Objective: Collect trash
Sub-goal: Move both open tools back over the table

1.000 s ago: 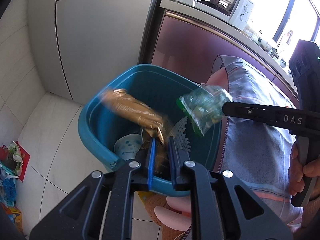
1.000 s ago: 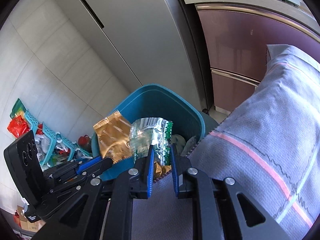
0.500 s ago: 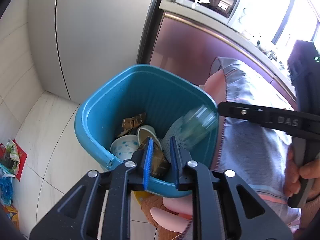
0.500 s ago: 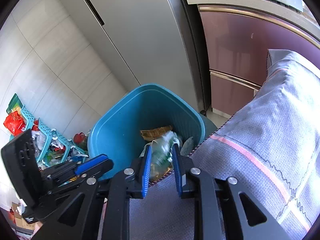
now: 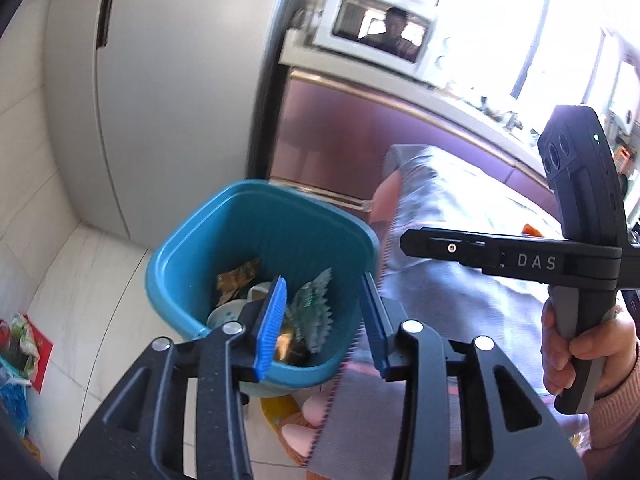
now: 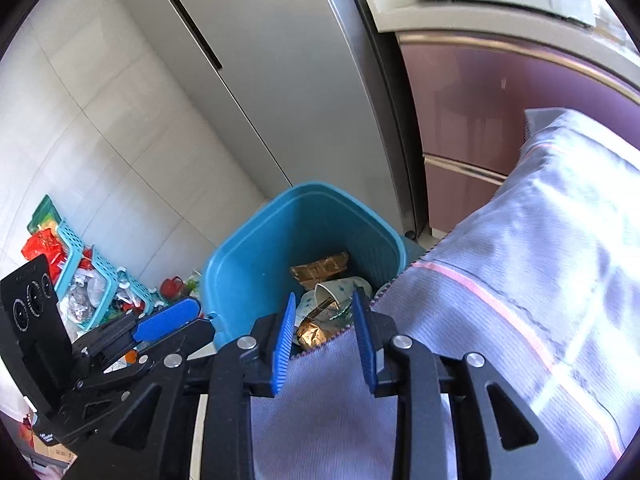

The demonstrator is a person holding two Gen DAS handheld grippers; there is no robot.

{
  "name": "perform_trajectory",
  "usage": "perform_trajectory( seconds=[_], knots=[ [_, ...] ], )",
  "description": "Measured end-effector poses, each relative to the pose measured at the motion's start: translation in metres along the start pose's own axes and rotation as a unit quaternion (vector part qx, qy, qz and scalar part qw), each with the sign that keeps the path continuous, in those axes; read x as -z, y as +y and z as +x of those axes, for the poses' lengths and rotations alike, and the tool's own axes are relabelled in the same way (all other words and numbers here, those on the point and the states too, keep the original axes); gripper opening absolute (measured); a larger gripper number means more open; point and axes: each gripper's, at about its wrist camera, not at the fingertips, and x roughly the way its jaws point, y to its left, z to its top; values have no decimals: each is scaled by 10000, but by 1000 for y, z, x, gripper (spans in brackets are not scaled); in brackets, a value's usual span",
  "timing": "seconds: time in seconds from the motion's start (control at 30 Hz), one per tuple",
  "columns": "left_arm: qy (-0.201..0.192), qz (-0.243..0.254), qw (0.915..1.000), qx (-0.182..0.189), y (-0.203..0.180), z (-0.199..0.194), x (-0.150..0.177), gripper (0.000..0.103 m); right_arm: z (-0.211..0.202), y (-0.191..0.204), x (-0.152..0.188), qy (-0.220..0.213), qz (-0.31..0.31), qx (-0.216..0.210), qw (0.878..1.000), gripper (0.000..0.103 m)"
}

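A blue plastic bin (image 5: 224, 240) stands on the floor beside the table; it also shows in the right wrist view (image 6: 256, 256). Inside it lie a gold wrapper (image 5: 236, 278), a green-and-clear wrapper (image 5: 314, 312) and a paper cup (image 6: 336, 292). My left gripper (image 5: 324, 320) is open and empty just above the bin's near rim. My right gripper (image 6: 324, 340) is open and empty above the table edge, next to the bin. Its side shows in the left wrist view (image 5: 480, 254).
A grey tablecloth with a pink stripe (image 6: 500, 320) covers the table at the right. A grey fridge (image 5: 160, 80) and a purple cabinet (image 5: 360, 140) stand behind the bin. Turquoise baskets of clutter (image 6: 80, 272) sit on the floor at the left.
Both grippers opened. The gold wrapper left my left gripper and the green wrapper left my right gripper; both dropped into the bin.
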Motion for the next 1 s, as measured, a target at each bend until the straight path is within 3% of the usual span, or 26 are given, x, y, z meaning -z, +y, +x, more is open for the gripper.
perform_trajectory(
  seconds=[0.2, 0.4, 0.67, 1.0],
  knots=[
    [-115, 355, 9976, 591, -42, -11, 0, 45, -58, -13, 17, -454, 18, 53, 9990, 30],
    [98, 923, 9872, 1296, -105, -6, 11, 47, -121, -53, 45, -846, 356, 294, 9953, 32],
    [503, 1593, 9629, 2118, -191, 6, 35, 51, -196, -117, 92, -1270, 987, 1080, 9811, 33],
    [1091, 2170, 9315, 2708, -273, 23, 74, 55, -264, -205, 147, -1627, 1932, 2094, 9447, 38]
  ],
)
